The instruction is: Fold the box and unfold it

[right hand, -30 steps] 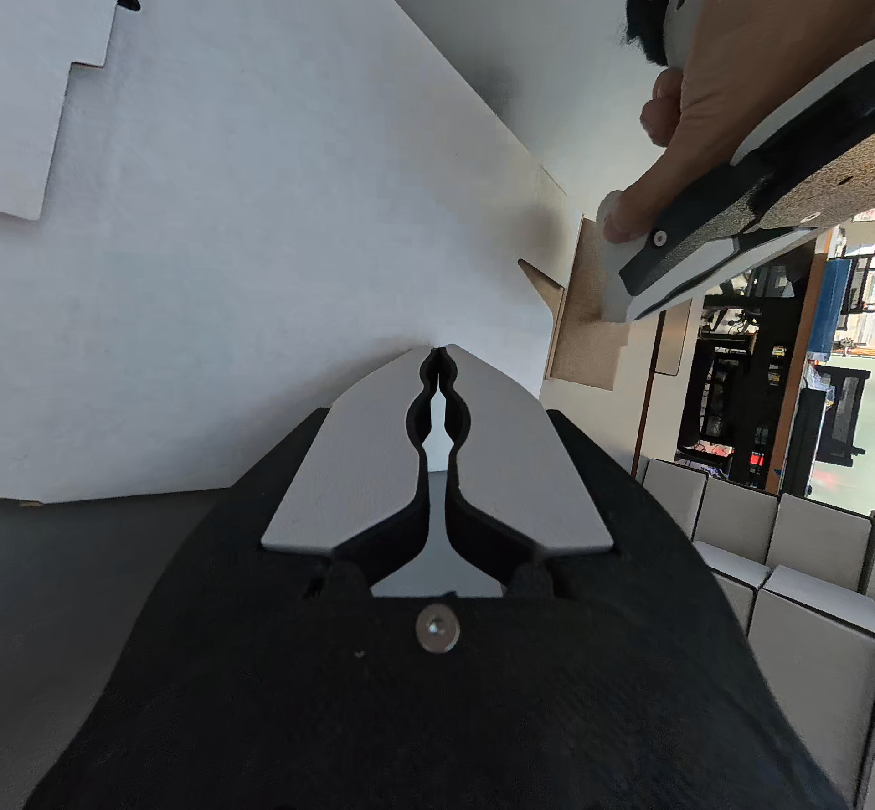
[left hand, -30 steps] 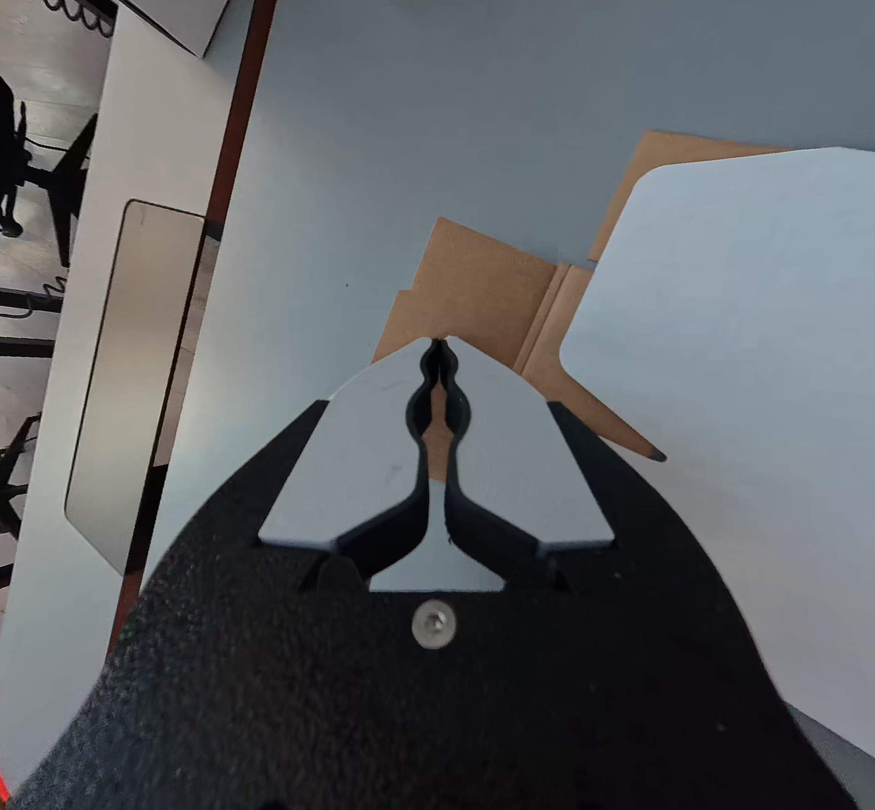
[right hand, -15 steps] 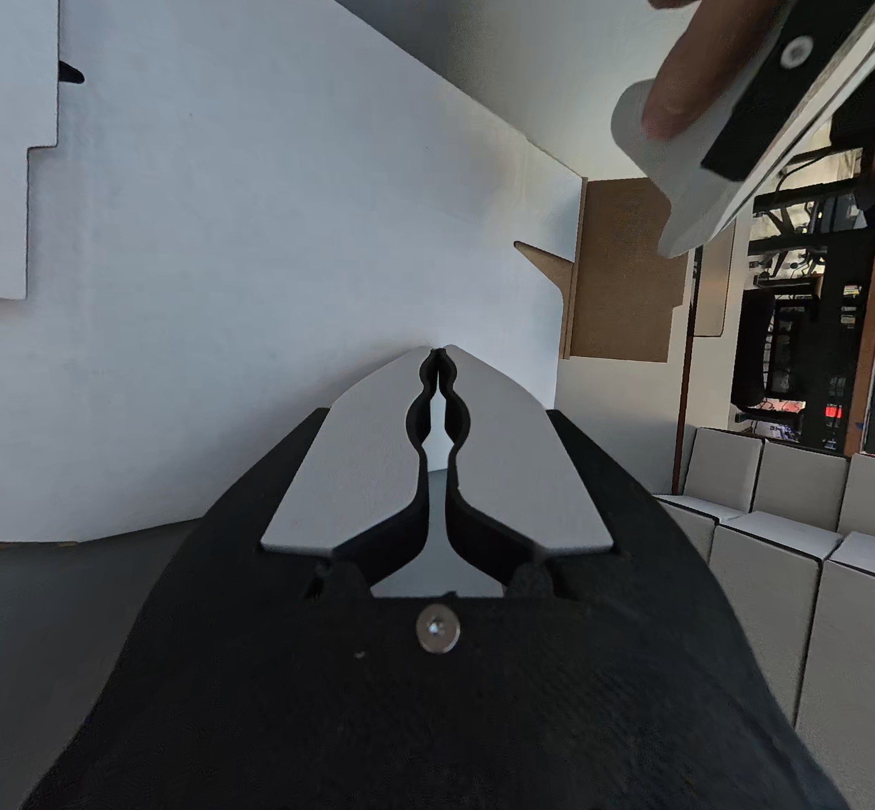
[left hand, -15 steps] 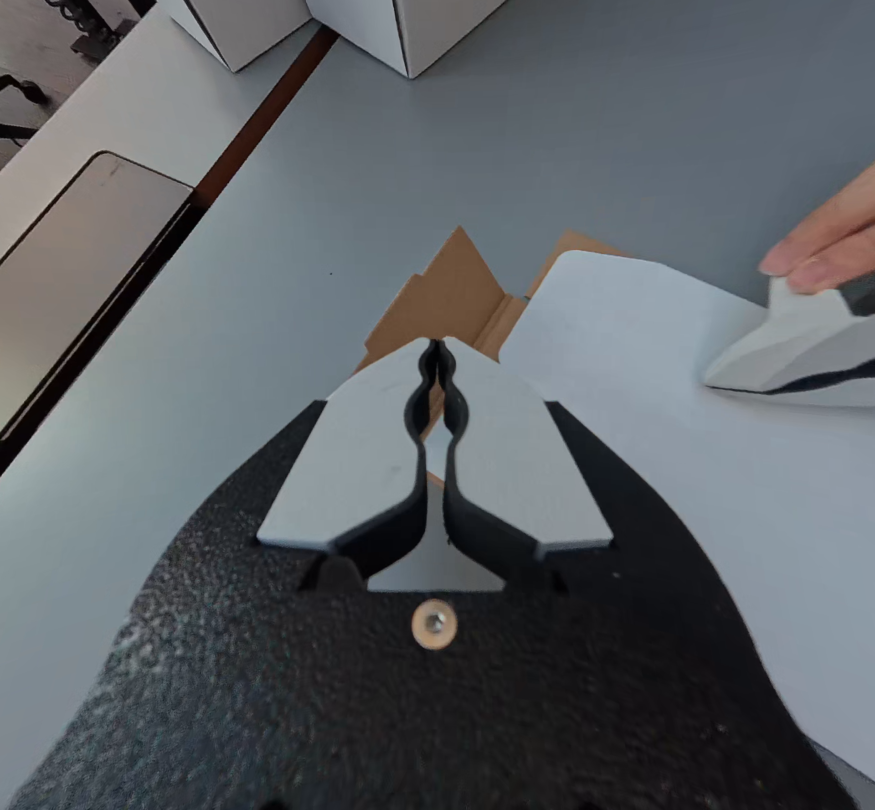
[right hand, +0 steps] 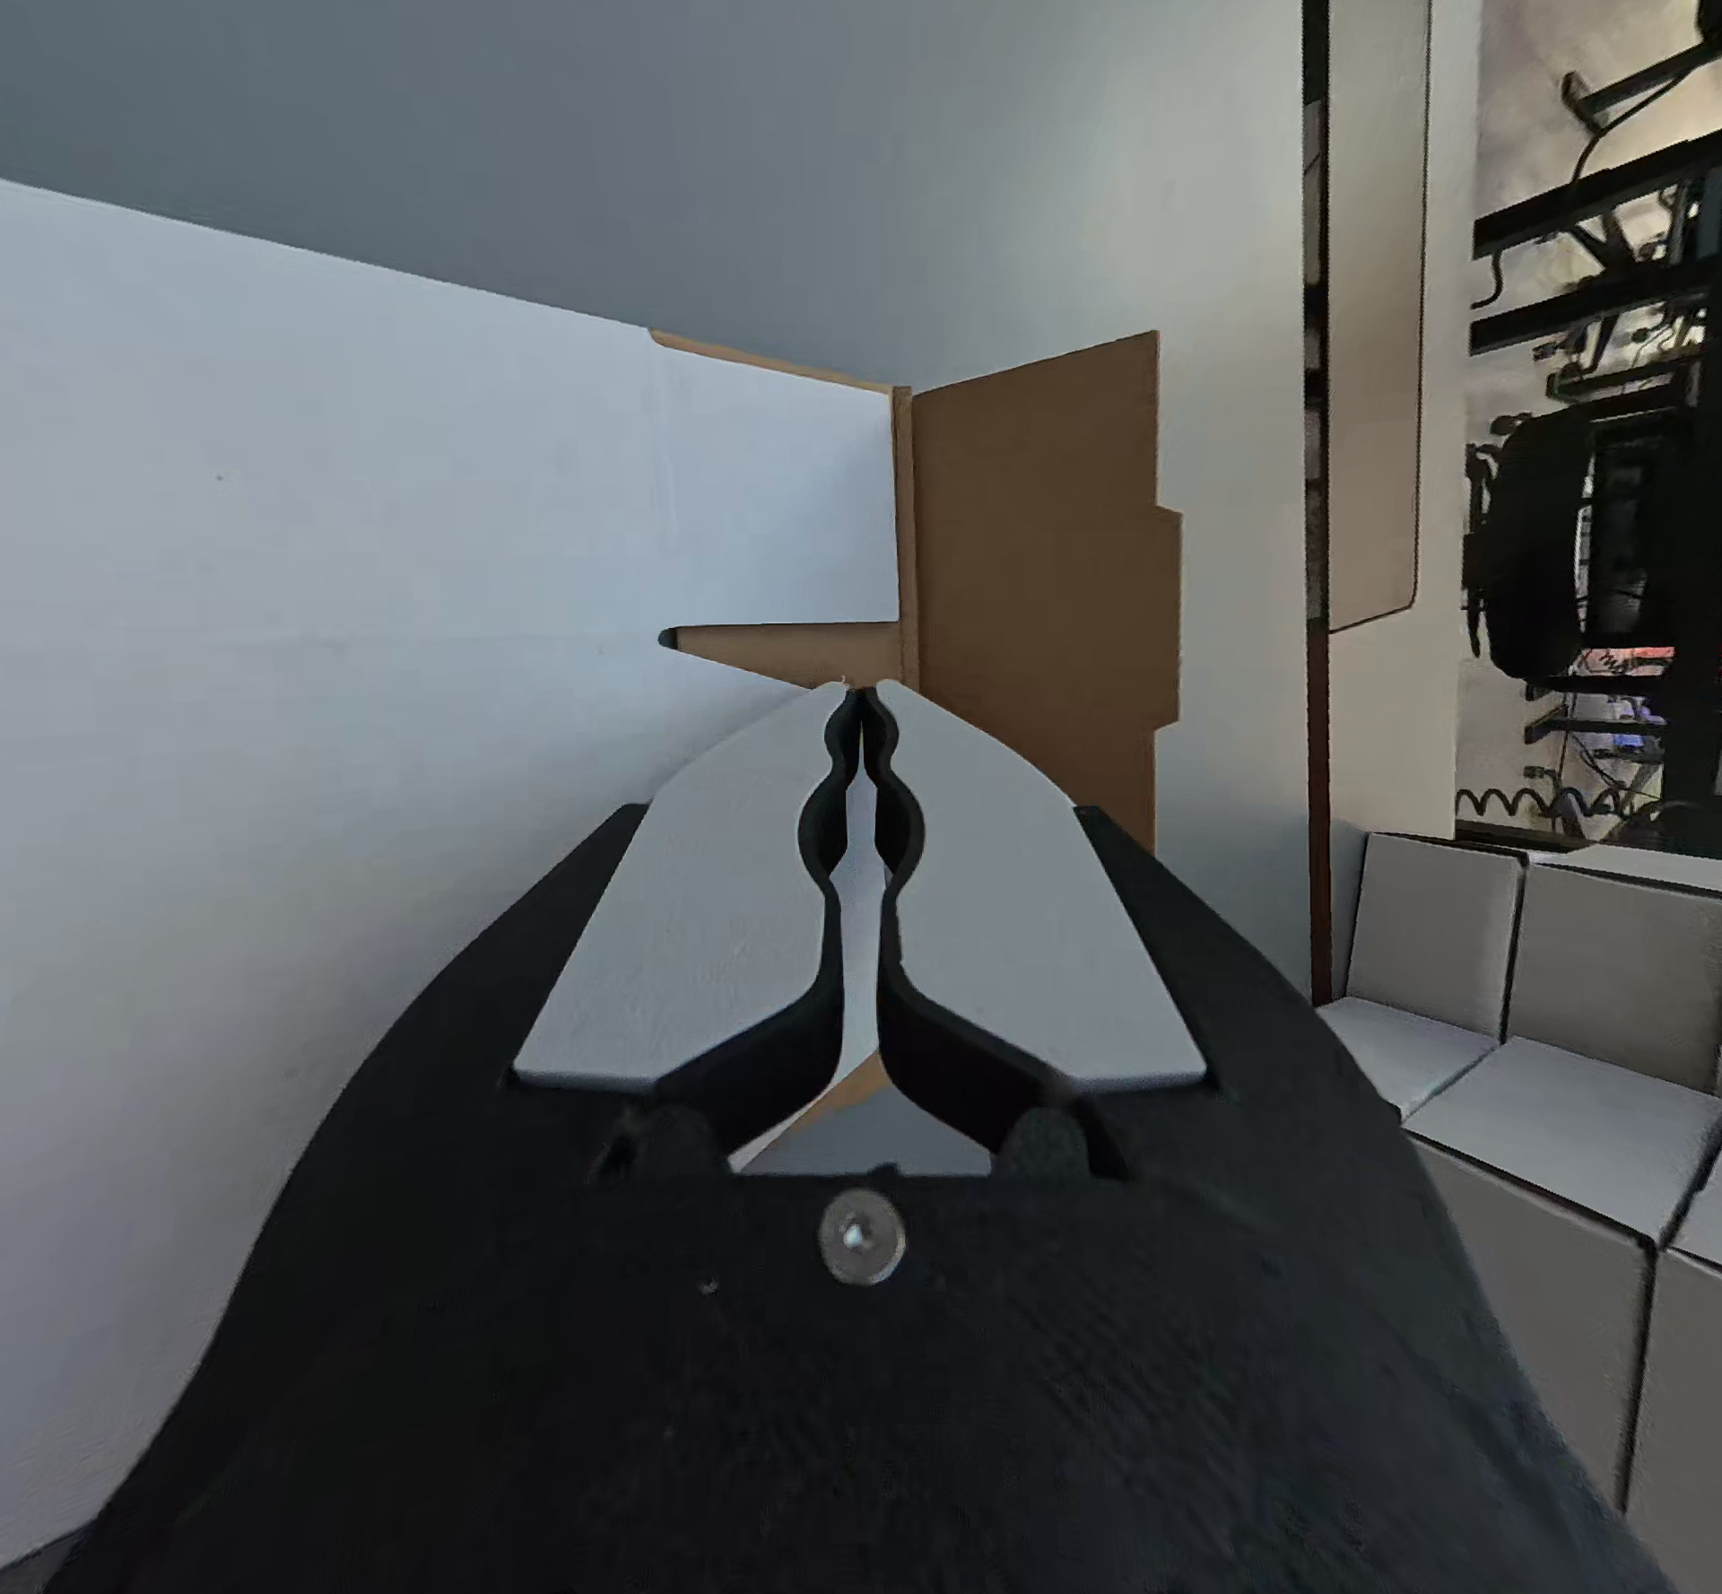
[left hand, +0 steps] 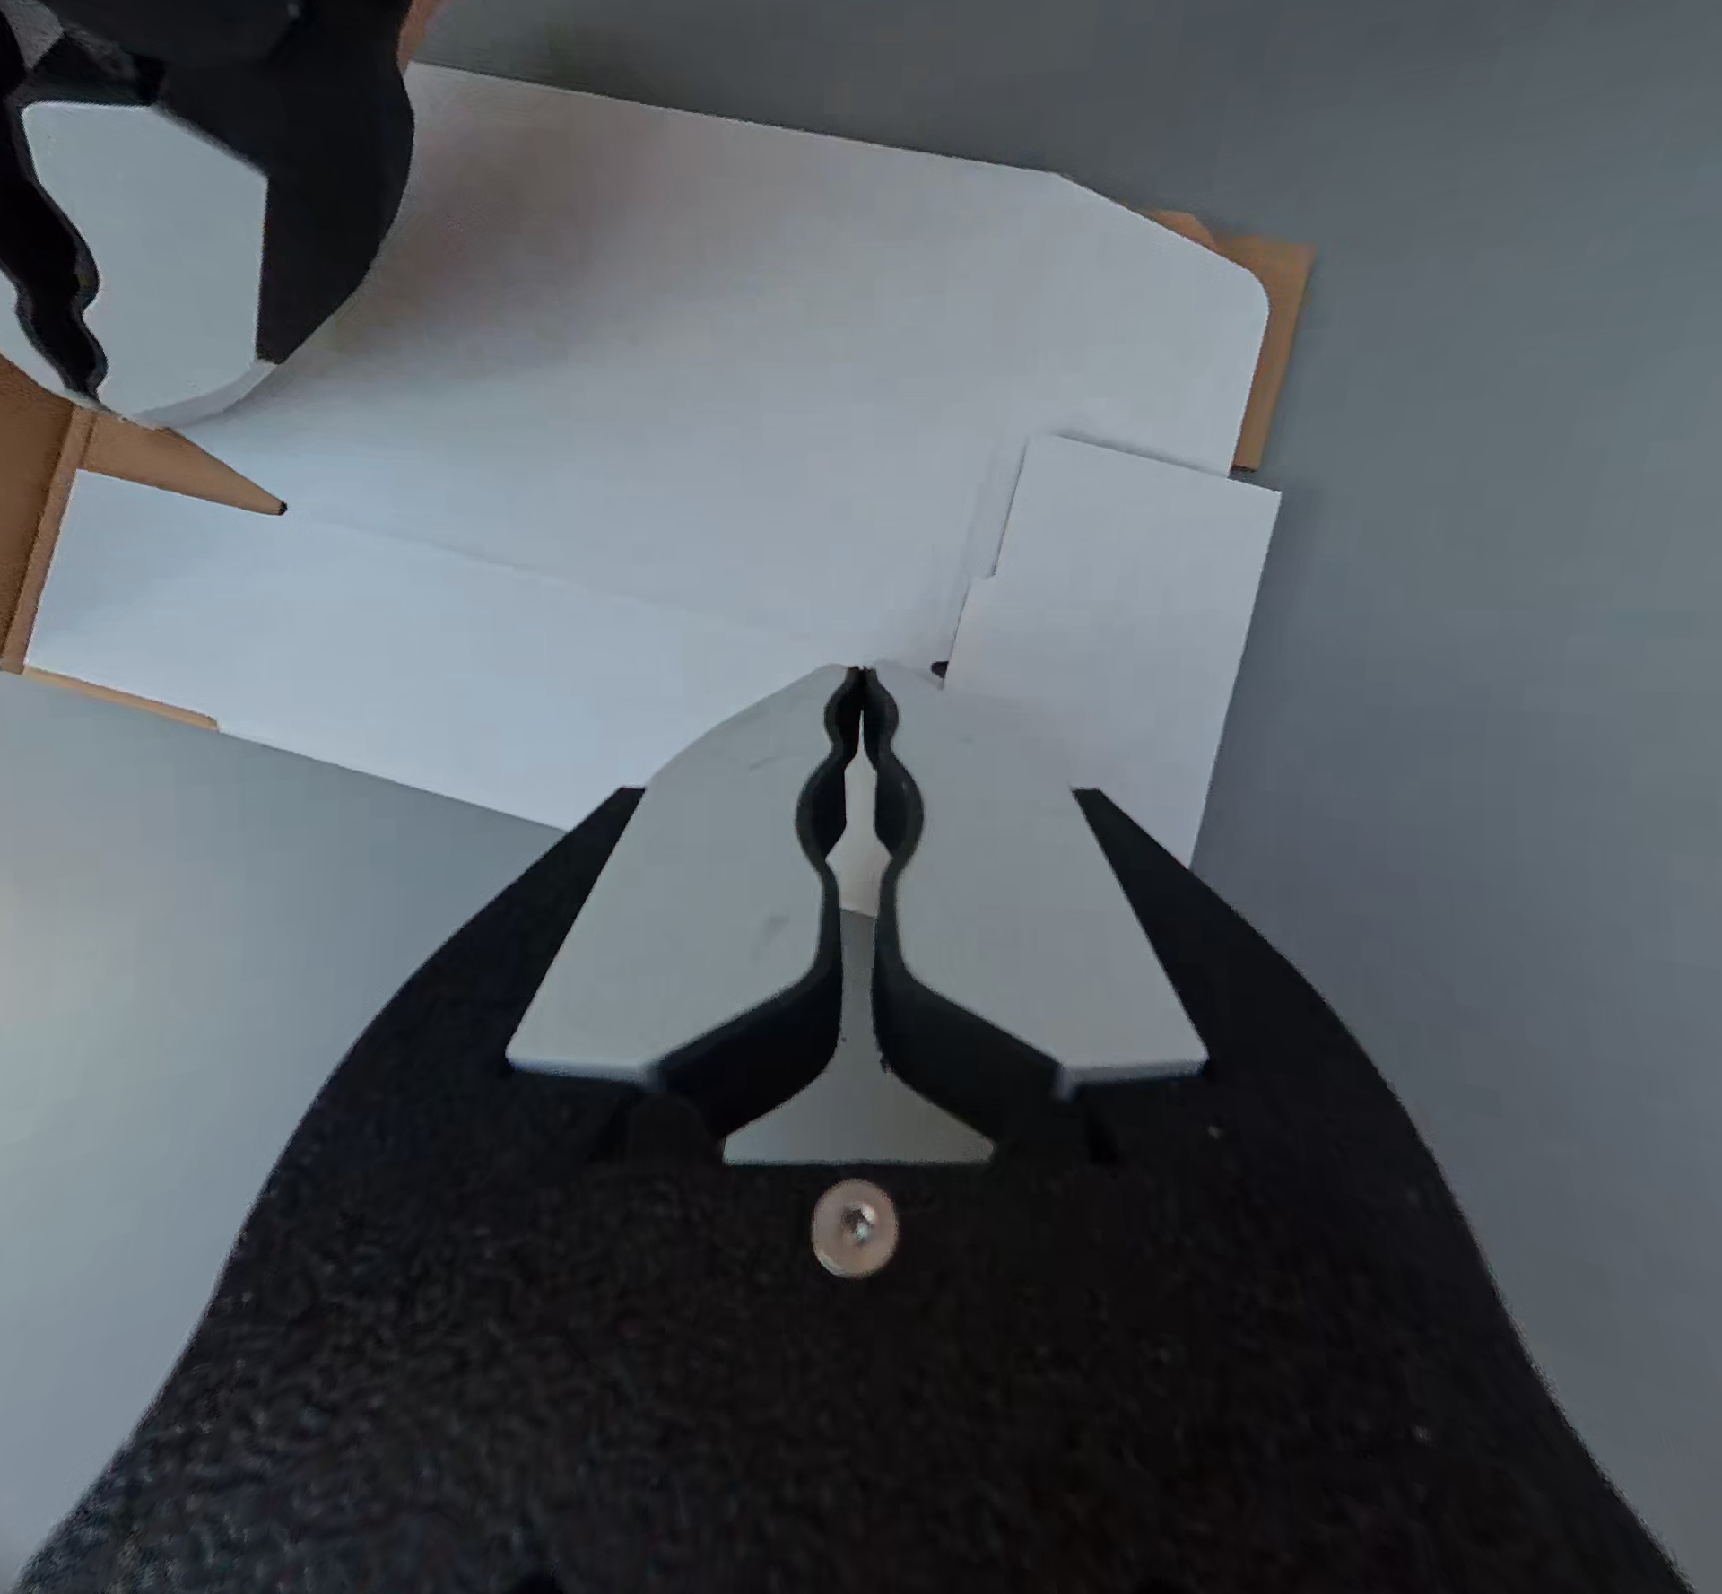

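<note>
Left wrist view: box [left hand: 708, 394] blank white, no print visible.

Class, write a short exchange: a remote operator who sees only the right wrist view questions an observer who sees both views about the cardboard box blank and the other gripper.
Operator: I can't see the left gripper. Where is it?
Observer: It is shut, its tips over the white box blank, beside a small rectangular flap.
Operator: Does any brown show at that end of the blank?
Observer: Yes, a brown strip shows beyond its rounded corner.
</note>
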A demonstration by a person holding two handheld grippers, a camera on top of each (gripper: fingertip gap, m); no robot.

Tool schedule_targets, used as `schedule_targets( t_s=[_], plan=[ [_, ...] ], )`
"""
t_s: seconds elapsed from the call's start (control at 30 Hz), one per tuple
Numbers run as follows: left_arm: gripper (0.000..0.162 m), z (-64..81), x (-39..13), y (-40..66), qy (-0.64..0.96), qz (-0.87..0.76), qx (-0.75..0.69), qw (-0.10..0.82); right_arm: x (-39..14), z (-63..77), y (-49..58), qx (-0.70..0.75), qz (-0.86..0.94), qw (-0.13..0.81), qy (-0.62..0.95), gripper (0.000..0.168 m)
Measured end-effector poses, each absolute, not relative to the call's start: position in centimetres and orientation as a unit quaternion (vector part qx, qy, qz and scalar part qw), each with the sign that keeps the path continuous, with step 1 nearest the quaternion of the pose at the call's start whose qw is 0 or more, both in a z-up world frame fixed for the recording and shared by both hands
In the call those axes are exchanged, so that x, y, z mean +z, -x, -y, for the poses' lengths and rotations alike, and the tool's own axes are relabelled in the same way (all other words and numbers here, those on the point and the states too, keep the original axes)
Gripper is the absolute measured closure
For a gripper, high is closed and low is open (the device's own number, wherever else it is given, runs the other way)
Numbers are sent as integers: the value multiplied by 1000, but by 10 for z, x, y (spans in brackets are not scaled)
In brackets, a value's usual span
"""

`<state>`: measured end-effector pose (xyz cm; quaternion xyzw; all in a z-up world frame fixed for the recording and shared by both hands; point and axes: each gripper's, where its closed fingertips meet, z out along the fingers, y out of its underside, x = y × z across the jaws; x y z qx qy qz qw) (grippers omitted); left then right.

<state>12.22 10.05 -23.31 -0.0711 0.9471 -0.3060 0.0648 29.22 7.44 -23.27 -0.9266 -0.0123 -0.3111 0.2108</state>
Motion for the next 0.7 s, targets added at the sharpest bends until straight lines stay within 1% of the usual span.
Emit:
schedule_targets(
  t_s=[0.07, 0.13, 0.23, 0.37, 0.4, 0.43, 0.5, 0.57, 0.63, 0.7],
  plan=[
    [162, -96, -231, -125, 82, -943, -313, 77, -234, -76, -295, -325, 6, 211, 922, 168],
    [162, -96, -234, -125, 97, -946, -301, 65, -233, -75, -295, -331, -5, 223, 917, 168],
    [162, -96, -233, -118, 114, -950, -289, 13, -233, -75, -295, -346, 4, 212, 914, 168],
    [162, -99, -224, -80, 66, -958, -268, -78, -233, -75, -295, -345, 2, 211, 915, 168],
    [162, -100, -223, -73, 46, -962, -258, -73, -233, -75, -295, -343, -1, 217, 914, 168],
    [162, -101, -223, -73, 27, -967, -249, -44, -233, -75, -295, -341, -2, 220, 914, 168],
    [162, -93, -214, -97, 28, -962, -268, 49, -233, -75, -295, -347, 8, 215, 913, 168],
    [162, -83, -199, -128, 73, -940, -313, 109, -233, -76, -294, -350, 10, 215, 911, 168],
    [162, -84, -198, -152, 107, -931, -323, 131, -233, -75, -294, -350, 8, 217, 911, 168],
    [162, -94, -216, -157, 96, -950, -272, 120, -233, -76, -294, -353, 9, 216, 910, 168]
  ],
)
